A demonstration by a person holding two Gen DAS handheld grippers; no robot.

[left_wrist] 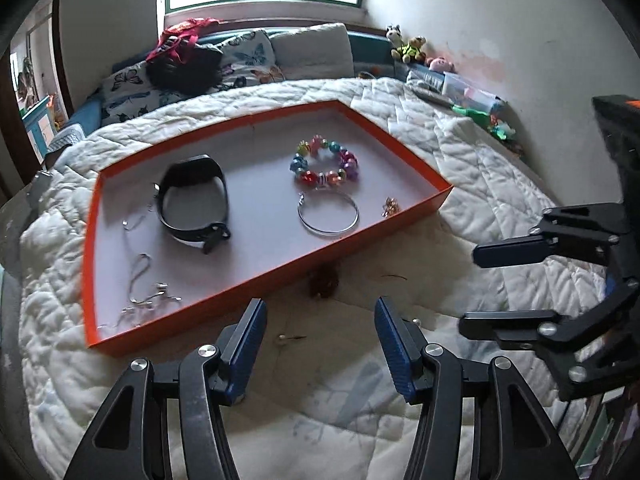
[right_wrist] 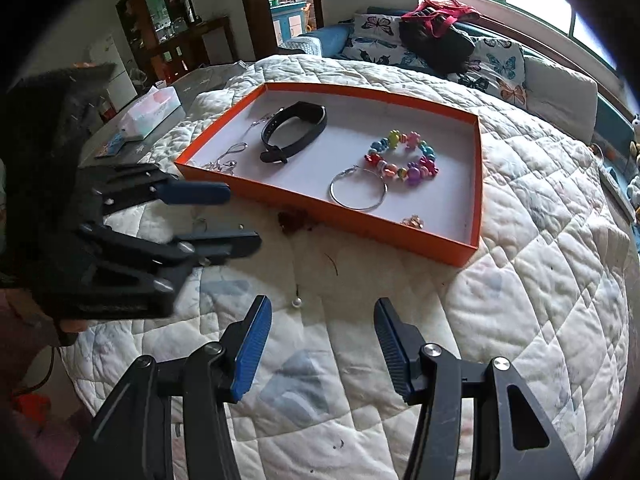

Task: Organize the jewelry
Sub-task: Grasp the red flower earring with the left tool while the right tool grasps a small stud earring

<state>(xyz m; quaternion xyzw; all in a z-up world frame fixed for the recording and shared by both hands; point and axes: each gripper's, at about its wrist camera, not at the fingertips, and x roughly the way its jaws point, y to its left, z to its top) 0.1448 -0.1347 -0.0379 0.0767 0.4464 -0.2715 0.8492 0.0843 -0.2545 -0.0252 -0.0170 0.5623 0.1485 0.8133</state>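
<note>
Jewelry lies partly inside an orange tray (left_wrist: 424, 204) with a pale grey floor, set on a white quilt (left_wrist: 500, 184) that covers a bed. The tray is a shallow rectangle; in the left wrist view its long axis runs from lower left to upper right.

Contents of the tray, largest first:
- Black watch band (left_wrist: 196, 200): a closed loop standing on its edge, buckle end toward the tray's near wall, long axis across the tray's width.
- Beaded bracelet (left_wrist: 325, 162): a ring of multicoloured round beads, lying flat.
- Silver hoop (left_wrist: 328, 213): a thin metal ring, lying flat, just beside the beaded bracelet on its near side.
- Silver chain (left_wrist: 146, 280): thin, loosely looped, running along the tray's left end.
- Small gold-coloured piece (left_wrist: 391, 206): near the tray's right end; its form is too small to tell.

Outside the tray, on the quilt:
- Dark red item (left_wrist: 323, 280): touching or just beside the tray's near wall; its form is unclear.
- Pearl earring (right_wrist: 296, 302): a white bead on a short pin, near the right gripper's left finger.

The left gripper (left_wrist: 320, 344) hangs above the quilt with jaws parted and nothing between them. The right gripper (right_wrist: 322, 344) is likewise released, empty, over bare quilt.
</note>
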